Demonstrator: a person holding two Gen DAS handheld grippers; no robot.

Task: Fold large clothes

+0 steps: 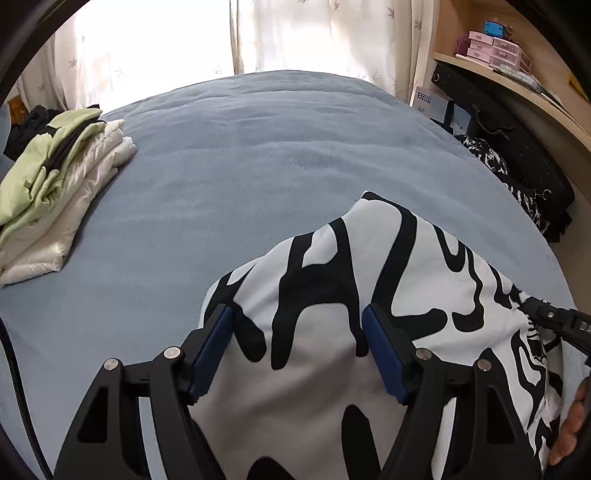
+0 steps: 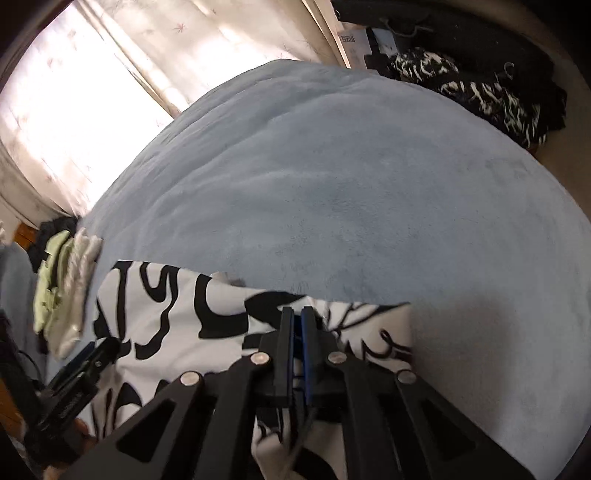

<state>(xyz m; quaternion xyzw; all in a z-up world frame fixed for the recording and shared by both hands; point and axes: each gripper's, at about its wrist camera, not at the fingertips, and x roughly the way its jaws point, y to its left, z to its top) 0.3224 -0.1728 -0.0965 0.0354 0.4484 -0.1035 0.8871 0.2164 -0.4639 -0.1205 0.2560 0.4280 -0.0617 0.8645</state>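
A large white garment with bold black lettering (image 1: 332,280) lies bunched at the near edge of the blue bed (image 1: 258,147). My left gripper (image 1: 299,332) is open, its blue pads (image 1: 212,350) spread over the garment, one on each side of a raised fold. In the right wrist view the same garment (image 2: 177,310) spreads across the near left of the bed (image 2: 351,184). My right gripper (image 2: 297,314) is shut on the garment's edge. The right gripper shows at the right rim of the left wrist view (image 1: 557,321), and the left gripper at lower left of the right wrist view (image 2: 85,369).
A stack of folded clothes, pale green on white (image 1: 55,192), sits at the bed's left side. Black and patterned clothes (image 1: 517,177) hang off the right side by a wooden shelf (image 1: 517,85) with pink boxes. Curtains (image 1: 314,33) hang behind the bed.
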